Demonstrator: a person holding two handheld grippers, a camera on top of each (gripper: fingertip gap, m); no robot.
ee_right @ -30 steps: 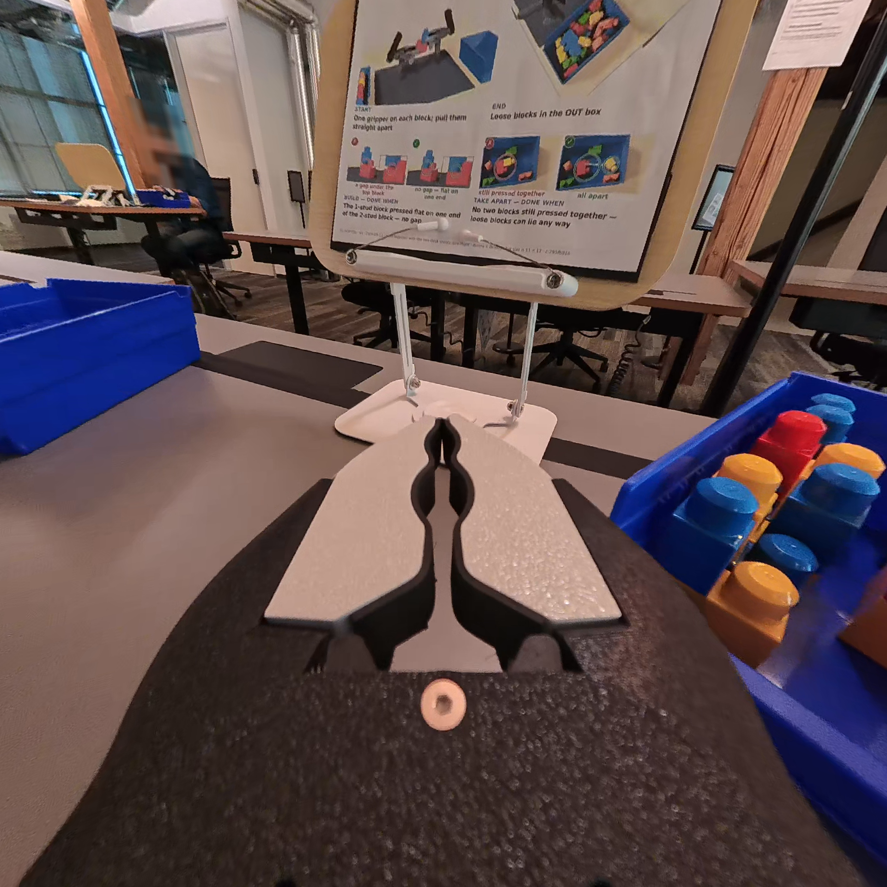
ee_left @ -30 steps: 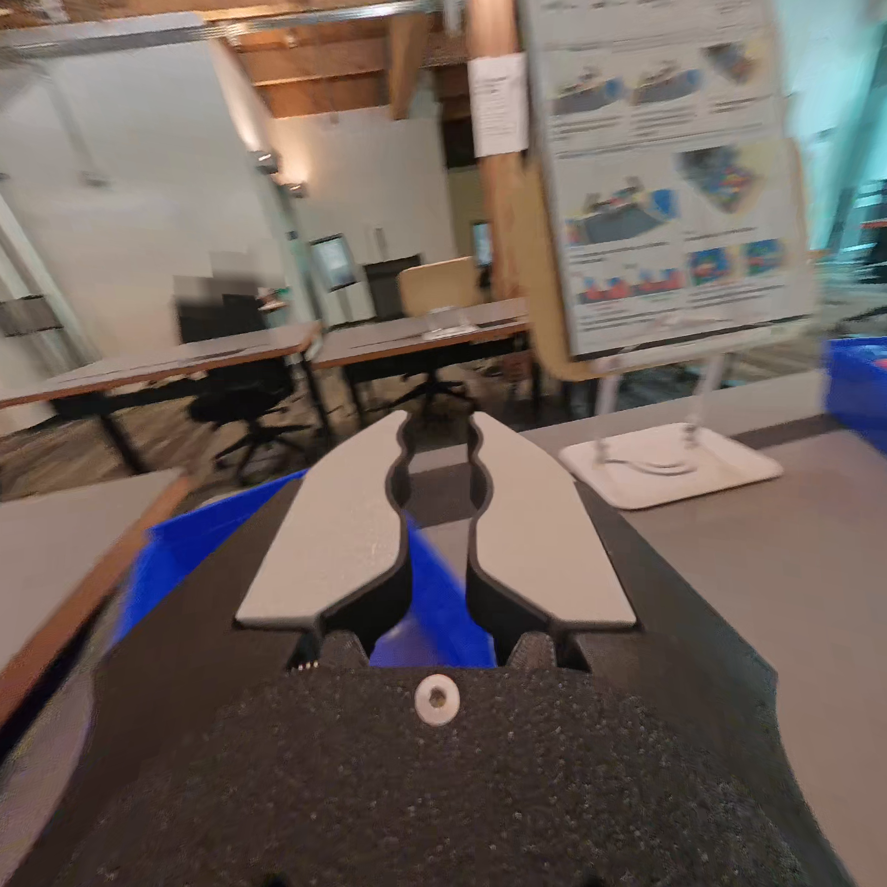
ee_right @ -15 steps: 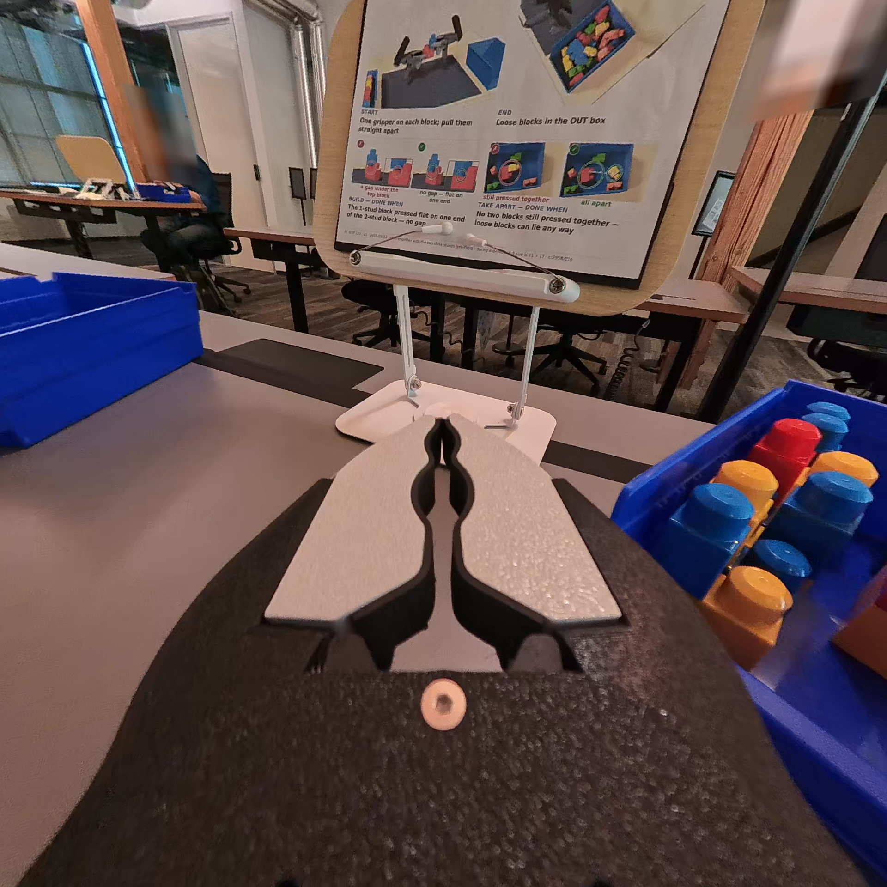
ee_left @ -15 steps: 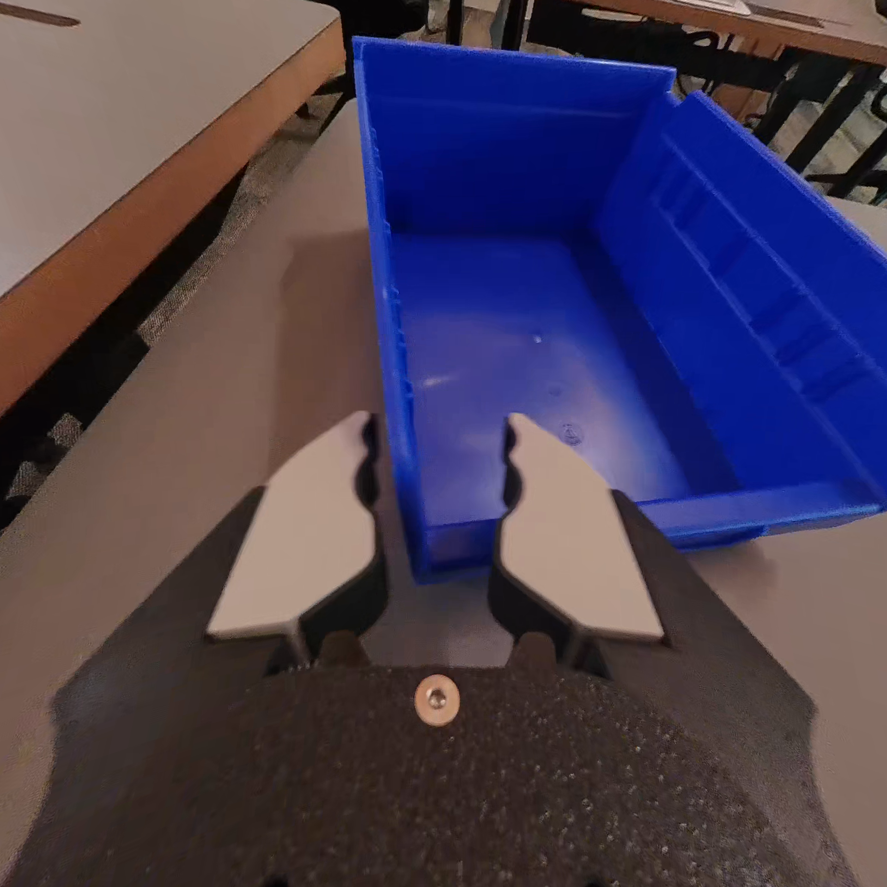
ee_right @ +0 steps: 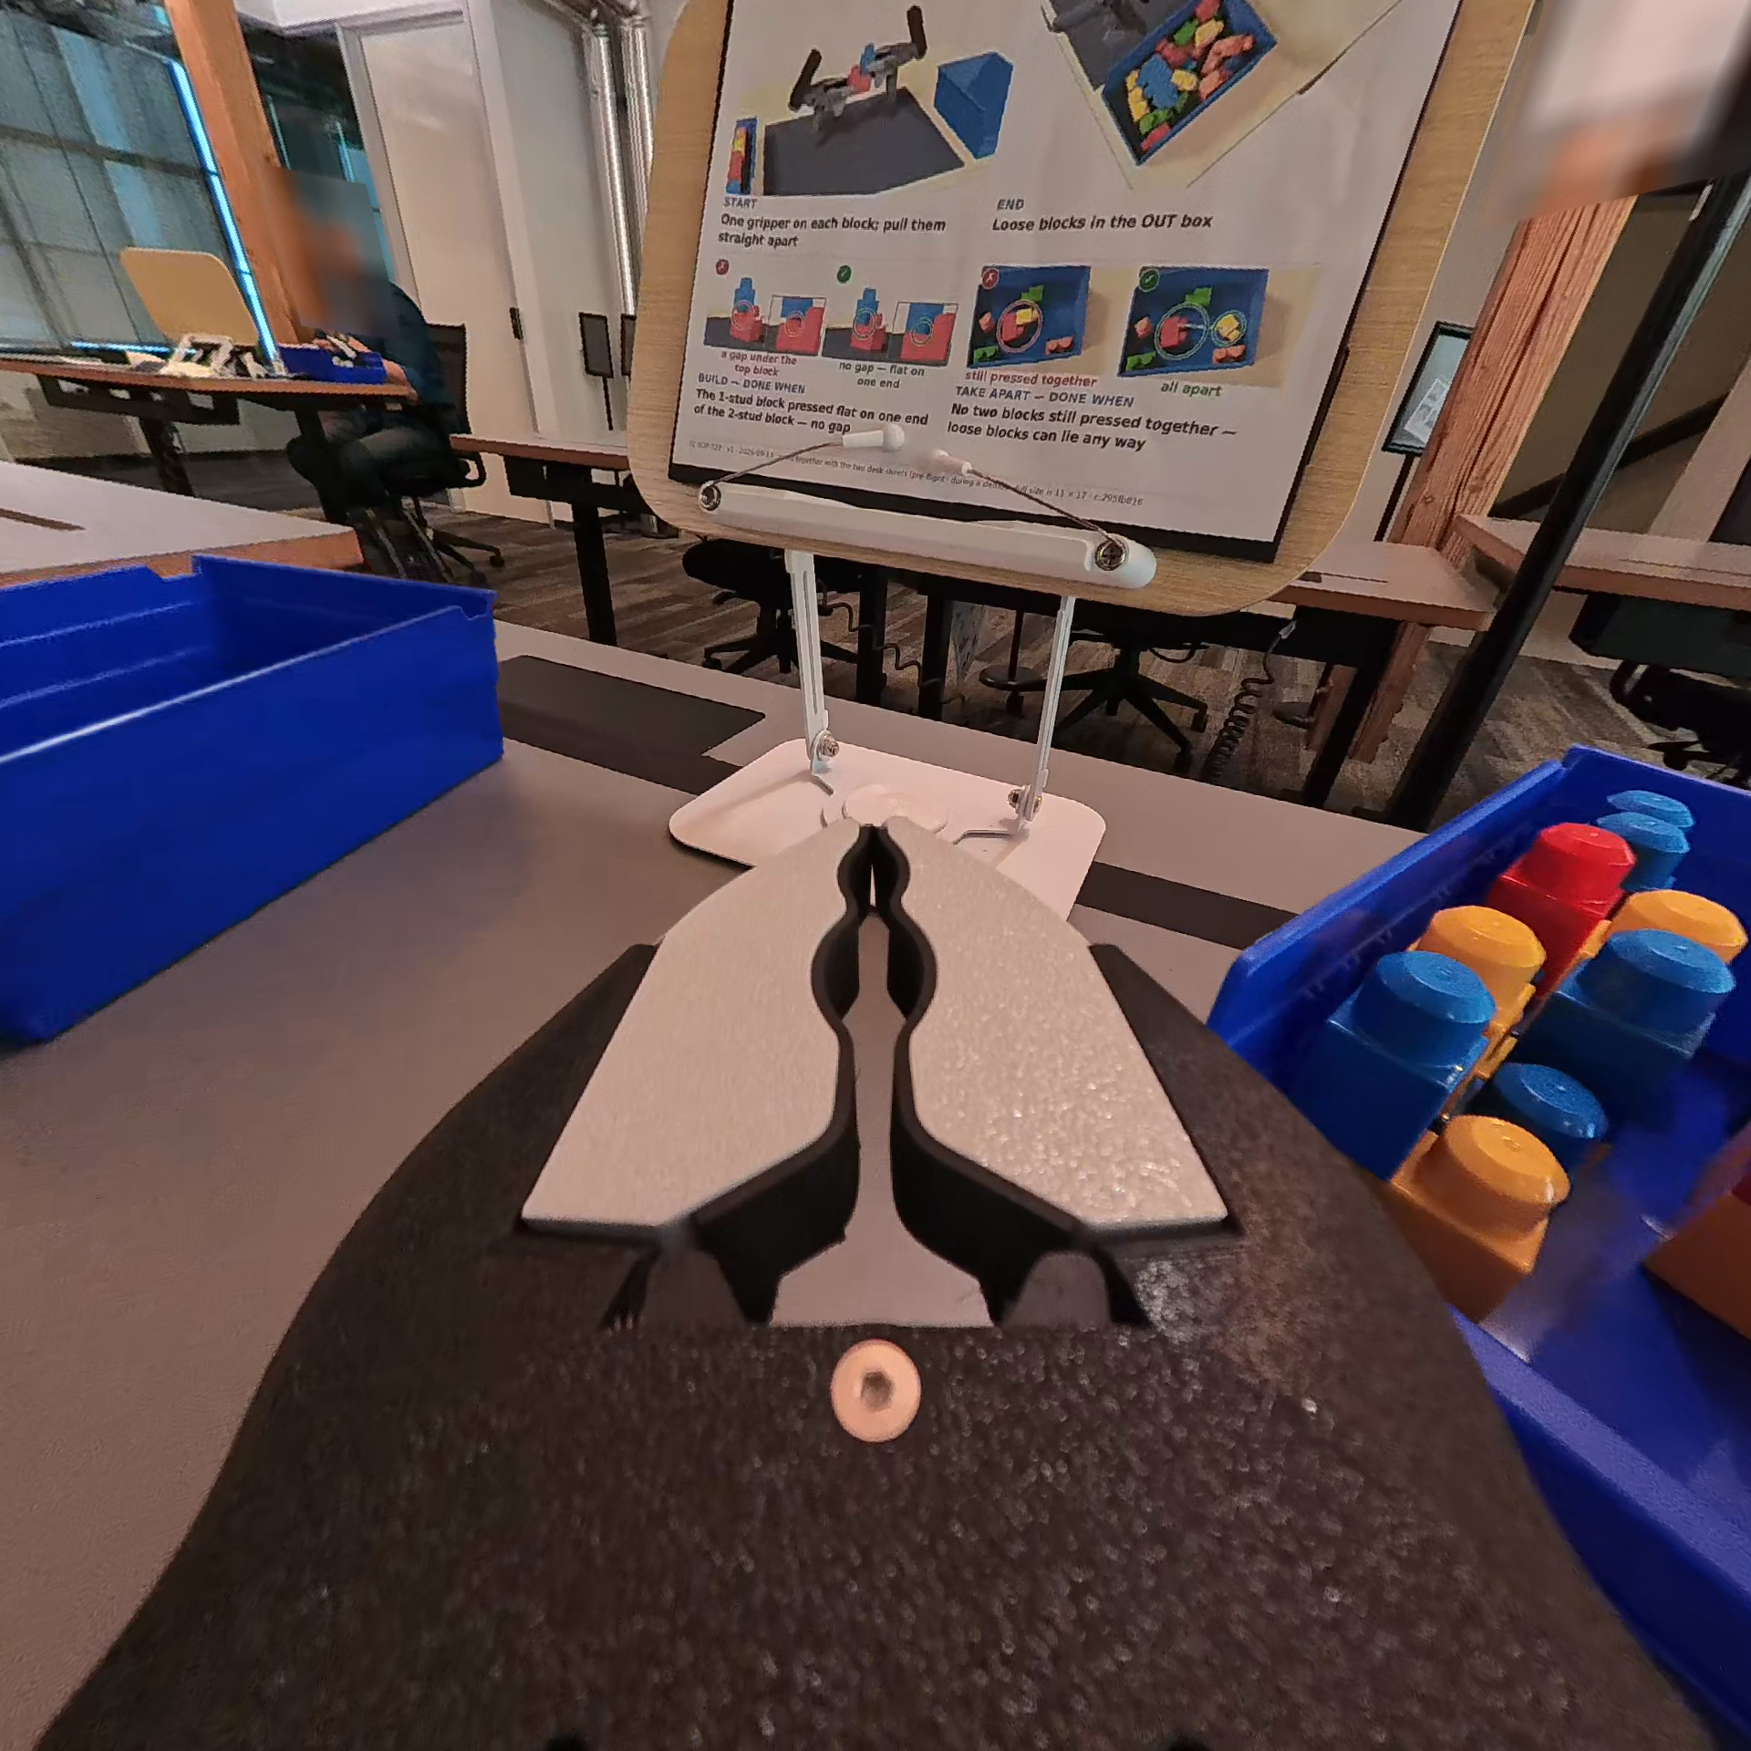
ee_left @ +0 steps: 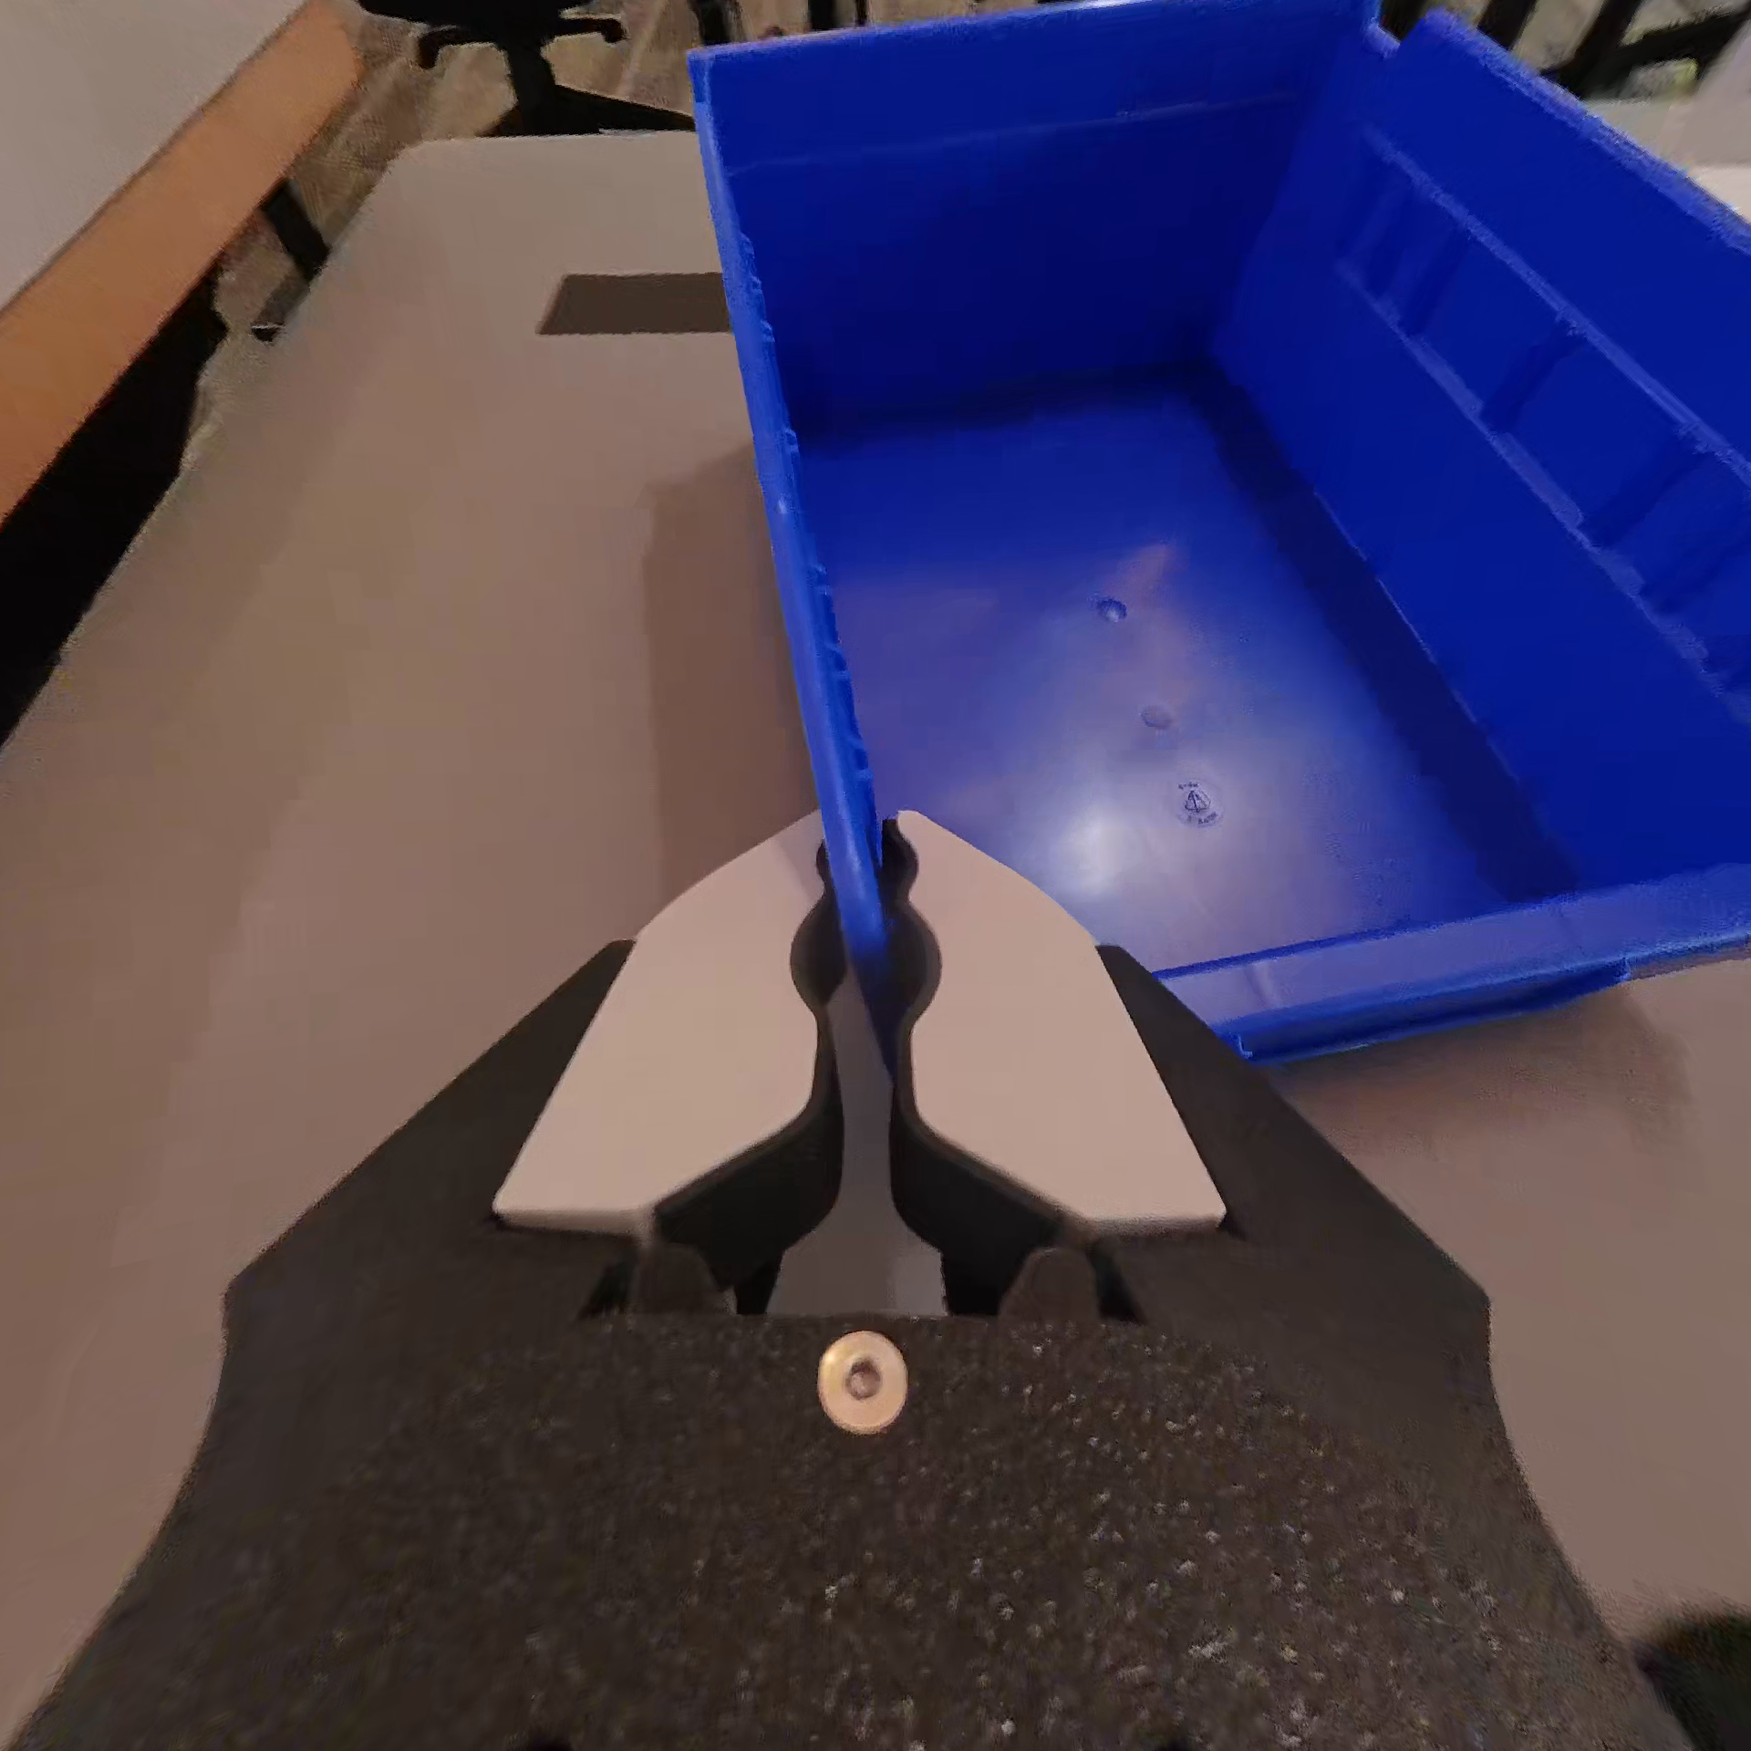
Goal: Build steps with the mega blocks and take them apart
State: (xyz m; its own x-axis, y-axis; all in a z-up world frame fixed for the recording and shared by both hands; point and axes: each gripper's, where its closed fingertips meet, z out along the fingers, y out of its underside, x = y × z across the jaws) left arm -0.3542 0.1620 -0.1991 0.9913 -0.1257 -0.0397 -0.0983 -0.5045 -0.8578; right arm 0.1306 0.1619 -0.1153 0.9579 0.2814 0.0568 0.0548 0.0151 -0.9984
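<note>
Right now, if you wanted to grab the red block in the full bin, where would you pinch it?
Pinch the red block by its round stud on top, coming straight down from above. It stands upright and pokes higher than the orange blocks and blue blocks packed tightly around it, so its sides are probably blocked. The right gripper is shut and would need to open first.

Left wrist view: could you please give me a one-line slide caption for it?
Left gripper shut on the near wall of an empty blue bin on the grey table.
</note>
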